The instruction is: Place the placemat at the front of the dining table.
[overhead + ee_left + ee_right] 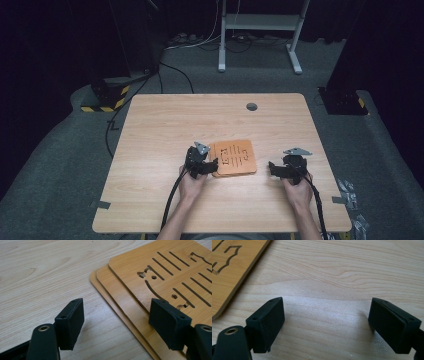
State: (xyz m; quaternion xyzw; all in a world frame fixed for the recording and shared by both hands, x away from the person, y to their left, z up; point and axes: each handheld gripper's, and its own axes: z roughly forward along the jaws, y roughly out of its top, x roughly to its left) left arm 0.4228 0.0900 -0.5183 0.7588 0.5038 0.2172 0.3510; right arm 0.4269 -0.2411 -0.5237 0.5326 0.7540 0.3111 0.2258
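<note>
Bench (165, 130): pale wood-grain top, smooth, matt. Boards (130, 290): three stacked, warm bamboo-like wood, smooth faces with cut slots, low sheen. Jaws: black, matt, rubbery-looking pads. Floor (60, 150): grey carpet, rough.

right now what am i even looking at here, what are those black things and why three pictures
A person sits at a wooden table and holds a hand tool in each hand. Each tool ends in a two-jaw claw. The high view looks down from above: the left claw is at the edge of a stack of thin wooden boards, and the right claw is over bare table, apart from the boards.

The other two pictures come from small cameras on the tools, looking along their black jaws. In the left gripper view, three stacked boards with cut-out slots lie on the table, one jaw over the top board. Both claws are open and hold nothing.
</note>
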